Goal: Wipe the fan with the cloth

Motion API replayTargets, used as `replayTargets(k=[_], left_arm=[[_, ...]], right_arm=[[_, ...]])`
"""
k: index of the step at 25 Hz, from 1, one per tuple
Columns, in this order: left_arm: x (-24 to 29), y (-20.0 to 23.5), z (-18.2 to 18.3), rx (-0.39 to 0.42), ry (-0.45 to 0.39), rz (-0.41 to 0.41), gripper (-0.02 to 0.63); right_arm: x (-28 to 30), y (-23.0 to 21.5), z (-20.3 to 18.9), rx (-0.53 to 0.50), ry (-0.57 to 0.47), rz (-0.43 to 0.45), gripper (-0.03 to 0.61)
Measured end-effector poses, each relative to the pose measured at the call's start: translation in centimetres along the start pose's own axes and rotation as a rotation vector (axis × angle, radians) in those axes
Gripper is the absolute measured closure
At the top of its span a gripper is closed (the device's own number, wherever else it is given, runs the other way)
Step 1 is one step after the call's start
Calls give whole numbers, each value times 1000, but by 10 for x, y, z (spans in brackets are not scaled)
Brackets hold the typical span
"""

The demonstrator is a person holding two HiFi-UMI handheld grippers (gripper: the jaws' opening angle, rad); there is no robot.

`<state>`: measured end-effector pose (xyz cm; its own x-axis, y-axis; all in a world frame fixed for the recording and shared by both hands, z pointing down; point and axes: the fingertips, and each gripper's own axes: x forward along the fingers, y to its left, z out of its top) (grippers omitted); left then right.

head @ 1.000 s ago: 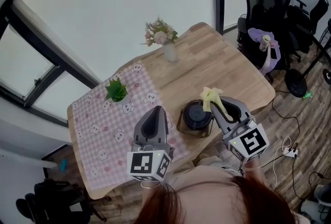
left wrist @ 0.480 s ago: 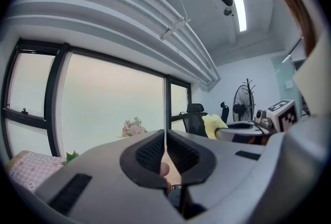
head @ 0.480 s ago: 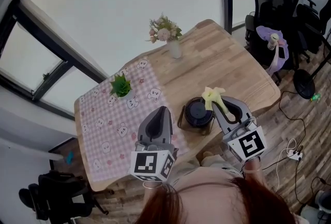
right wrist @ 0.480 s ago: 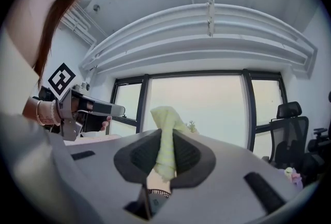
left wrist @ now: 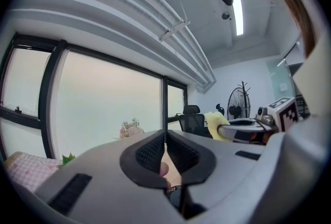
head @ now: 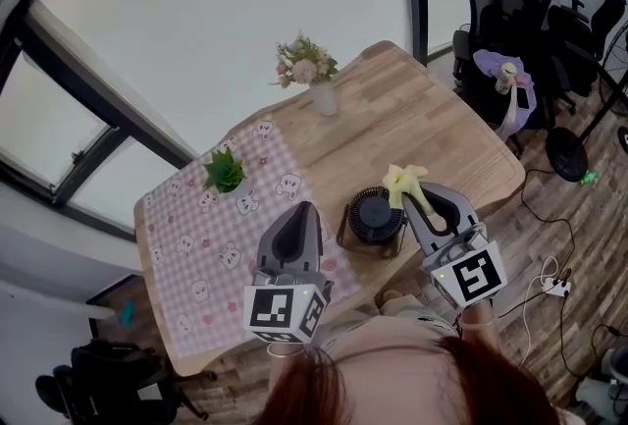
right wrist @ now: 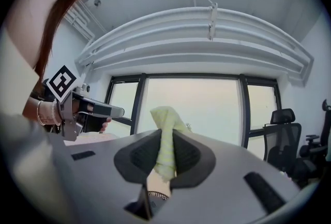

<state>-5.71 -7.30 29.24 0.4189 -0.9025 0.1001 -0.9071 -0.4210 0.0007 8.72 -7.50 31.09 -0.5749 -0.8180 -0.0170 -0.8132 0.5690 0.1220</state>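
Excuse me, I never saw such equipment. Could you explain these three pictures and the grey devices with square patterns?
A person holds two grey two-jaw grippers; the patterned cubes belong to them. The head view comes from a camera on the person's head, looking down; each gripper view comes from a camera on that gripper. On the wooden table are a pink checked tablecloth, a green potted plant, a white vase of pink flowers and a round black fan. The right gripper is shut on a yellow cloth; the left gripper is shut and empty.
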Motion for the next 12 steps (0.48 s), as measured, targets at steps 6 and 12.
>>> replayTargets(k=[6, 12], left_arm=[[-10, 14, -3, -36, -4, 0, 595], [-20, 24, -10, -45, 9, 3, 595]], right_arm=[[6, 13, 1, -8, 12, -1, 529], [15, 29, -2, -14, 28, 9, 529]])
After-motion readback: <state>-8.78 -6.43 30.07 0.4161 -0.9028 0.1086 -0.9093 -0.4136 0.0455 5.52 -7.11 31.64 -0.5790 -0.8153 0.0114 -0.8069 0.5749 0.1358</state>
